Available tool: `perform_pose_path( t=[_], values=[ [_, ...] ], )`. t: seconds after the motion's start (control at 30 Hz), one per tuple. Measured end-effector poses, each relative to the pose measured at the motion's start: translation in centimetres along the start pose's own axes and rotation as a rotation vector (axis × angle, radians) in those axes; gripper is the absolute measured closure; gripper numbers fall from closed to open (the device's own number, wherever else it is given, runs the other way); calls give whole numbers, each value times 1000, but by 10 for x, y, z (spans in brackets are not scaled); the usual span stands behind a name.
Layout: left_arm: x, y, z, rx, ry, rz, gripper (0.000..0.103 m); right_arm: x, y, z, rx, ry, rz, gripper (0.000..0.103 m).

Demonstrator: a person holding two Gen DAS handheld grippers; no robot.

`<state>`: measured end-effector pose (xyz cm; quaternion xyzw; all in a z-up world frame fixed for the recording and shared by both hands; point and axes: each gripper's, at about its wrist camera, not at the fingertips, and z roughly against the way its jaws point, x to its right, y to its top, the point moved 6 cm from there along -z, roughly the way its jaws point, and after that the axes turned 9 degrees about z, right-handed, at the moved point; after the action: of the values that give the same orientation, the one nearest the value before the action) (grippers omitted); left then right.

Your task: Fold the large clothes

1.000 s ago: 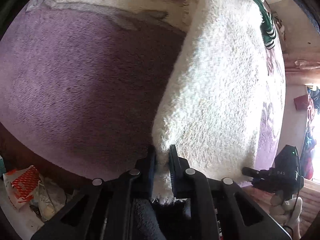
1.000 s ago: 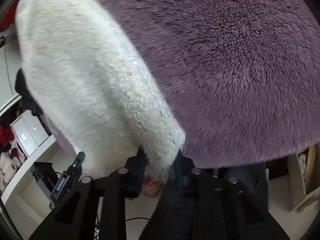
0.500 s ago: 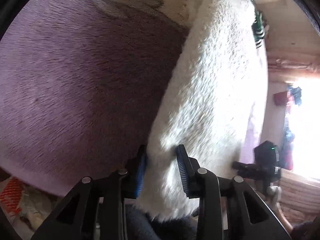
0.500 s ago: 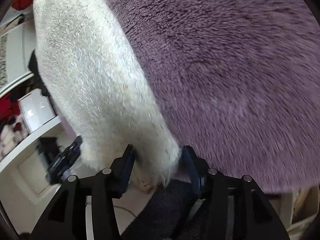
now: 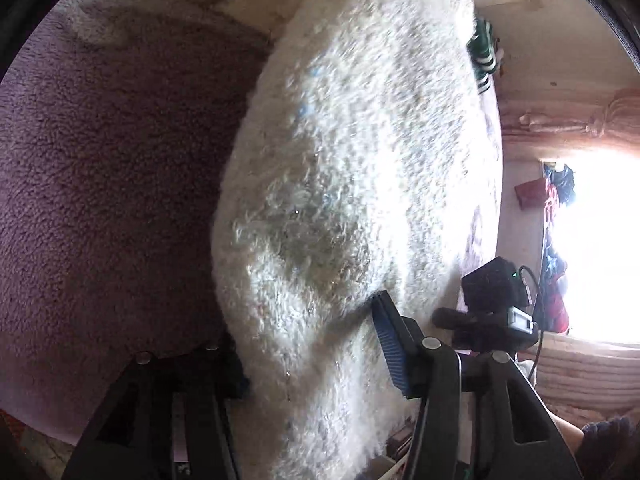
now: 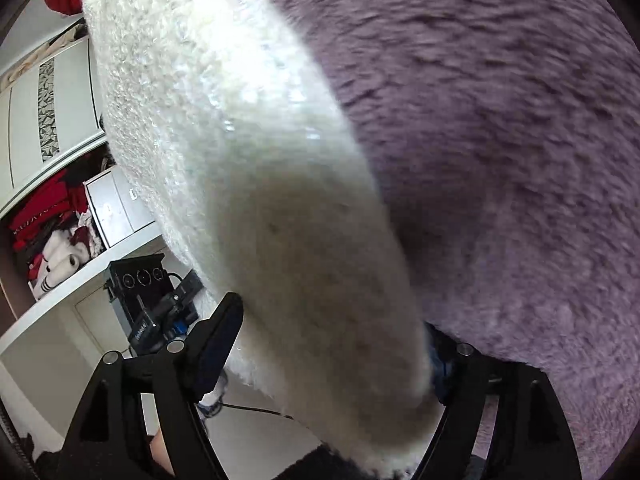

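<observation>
A fluffy white garment lies on a purple plush blanket. Its near edge runs between the spread fingers of my left gripper, whose jaws stand wide open and do not clamp the cloth. In the right wrist view the same white garment hangs between the fingers of my right gripper, also wide open, over the purple blanket. The other gripper shows at the edge of each view, right and left.
A green striped cloth lies at the garment's far end. A bright window and hanging clothes are at the right. White shelves with red and white items stand at the left beyond the blanket's edge.
Both grippers were shut on the white garment's edge a second ago. Both have opened wide and let it go; the garment now lies loose between the fingers.
</observation>
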<state>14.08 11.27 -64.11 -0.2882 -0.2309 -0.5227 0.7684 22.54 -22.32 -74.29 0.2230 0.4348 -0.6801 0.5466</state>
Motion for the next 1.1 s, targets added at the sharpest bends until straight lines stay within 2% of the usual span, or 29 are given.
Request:
perform_pose_path(
  t=[0.03,0.1,0.13,0.23,0.33,0.4,0.43,0.53,0.57,0.67,0.73,0.87,0.9,1.03,1.1],
  values=[
    [0,0,1,10,-3,1,75,-3,4,-4,1,9,-7,51],
    [-2,1,12,29,-4,0,82,-7,1,-12,10,79,-60,75],
    [1,2,12,40,-9,7,84,1,2,-3,15,85,-74,79],
    [7,-1,22,56,-27,35,88,-13,-13,-12,35,89,-107,86],
    [11,-20,40,41,-18,4,90,-28,-39,0,45,121,-134,88],
    [3,-36,56,15,-3,-6,91,-41,-72,7,34,141,-168,88],
    [-1,-49,61,-6,0,11,91,-38,-87,25,19,151,-190,88],
    [-14,-89,78,-71,13,92,91,-44,-151,27,-47,184,-282,88],
    [-15,-99,84,-85,13,120,91,-37,-162,38,-59,205,-319,88],
    [1,-97,98,-74,5,147,94,-45,-189,46,-60,272,-407,88],
    [23,-76,107,-27,5,101,95,-54,-181,57,-28,300,-404,88],
    [71,-14,115,79,-43,-11,95,-80,-126,91,52,359,-325,88],
    [86,10,112,117,-58,-38,95,-83,-112,96,72,370,-311,88],
    [115,81,86,159,-74,-80,95,-108,-42,108,172,400,-293,88],
    [122,118,66,156,-25,-99,95,-108,-6,105,210,446,-355,88]
  ],
)
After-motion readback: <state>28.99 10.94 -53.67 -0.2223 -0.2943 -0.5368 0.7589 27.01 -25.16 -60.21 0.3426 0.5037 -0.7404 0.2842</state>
